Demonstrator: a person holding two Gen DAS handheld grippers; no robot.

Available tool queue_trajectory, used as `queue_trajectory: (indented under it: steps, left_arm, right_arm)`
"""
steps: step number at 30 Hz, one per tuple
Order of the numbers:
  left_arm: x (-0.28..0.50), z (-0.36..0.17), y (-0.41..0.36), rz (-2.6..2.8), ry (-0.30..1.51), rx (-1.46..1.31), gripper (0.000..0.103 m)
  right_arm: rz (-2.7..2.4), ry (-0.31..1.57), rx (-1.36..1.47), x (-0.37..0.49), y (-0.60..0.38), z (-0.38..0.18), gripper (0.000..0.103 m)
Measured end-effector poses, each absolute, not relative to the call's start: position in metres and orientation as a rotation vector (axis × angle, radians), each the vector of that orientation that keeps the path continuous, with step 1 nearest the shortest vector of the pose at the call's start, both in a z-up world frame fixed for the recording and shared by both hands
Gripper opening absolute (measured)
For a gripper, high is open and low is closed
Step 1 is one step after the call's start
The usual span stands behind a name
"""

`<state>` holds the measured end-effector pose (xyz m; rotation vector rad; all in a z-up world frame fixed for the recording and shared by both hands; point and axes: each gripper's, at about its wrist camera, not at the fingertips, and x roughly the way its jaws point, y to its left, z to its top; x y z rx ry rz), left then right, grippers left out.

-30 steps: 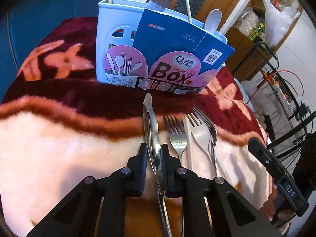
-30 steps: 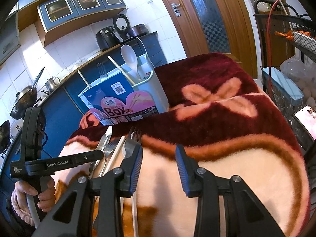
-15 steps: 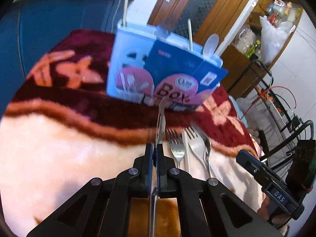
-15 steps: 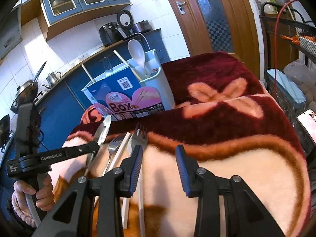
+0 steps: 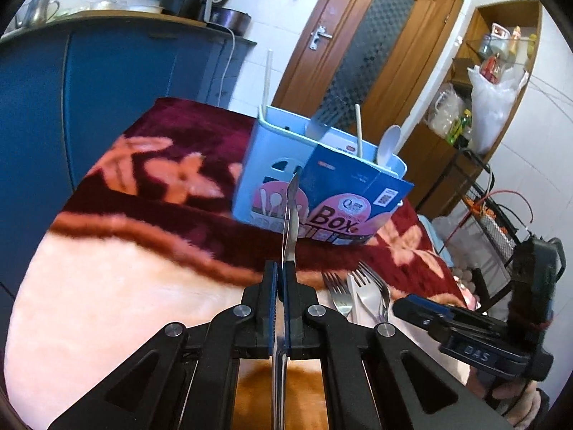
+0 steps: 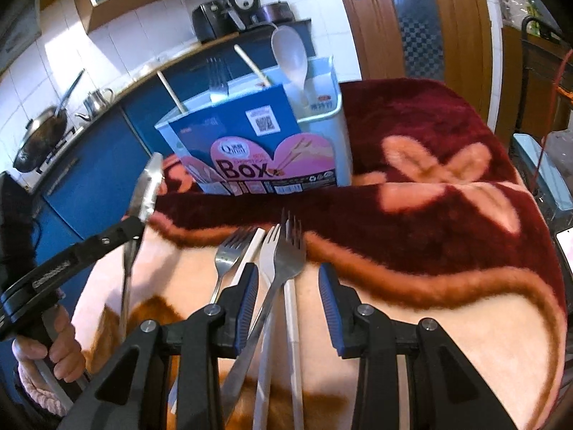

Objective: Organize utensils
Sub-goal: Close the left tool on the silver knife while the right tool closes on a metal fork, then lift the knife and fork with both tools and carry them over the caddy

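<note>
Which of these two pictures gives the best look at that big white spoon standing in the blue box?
The right wrist view: the white spoon stands large there, its bowl and part of its handle clear above the blue utensil box. In the left wrist view the spoon is small, far off, with little more than its bowl showing.

walls: white tiles [image 6: 143, 32] | cabinets: blue [image 5: 107, 82] | door: wooden [image 5: 361, 36] | shelving: wooden [image 5: 501, 82]
</note>
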<state>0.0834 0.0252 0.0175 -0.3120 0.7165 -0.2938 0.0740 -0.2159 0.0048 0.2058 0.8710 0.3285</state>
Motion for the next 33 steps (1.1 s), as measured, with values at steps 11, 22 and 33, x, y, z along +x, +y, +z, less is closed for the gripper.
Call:
queue_trajectory:
  steps: [11,22,33]
  left_arm:
    - [0.082,0.014,0.032,-0.315,0.702,-0.333,0.003]
    - [0.081,0.016,0.030,-0.326,0.701,-0.329,0.003]
    - [0.076,0.037,0.027,-0.378,0.612,-0.349,0.003]
  right_arm:
    - [0.331,1.006,0.321,0.109,-0.220,-0.013,0.025]
    - [0.357,0.987,0.371,0.104,-0.236,-0.008,0.008]
    - [0.401,0.745,0.357,0.066,-0.241,0.035,0.004]
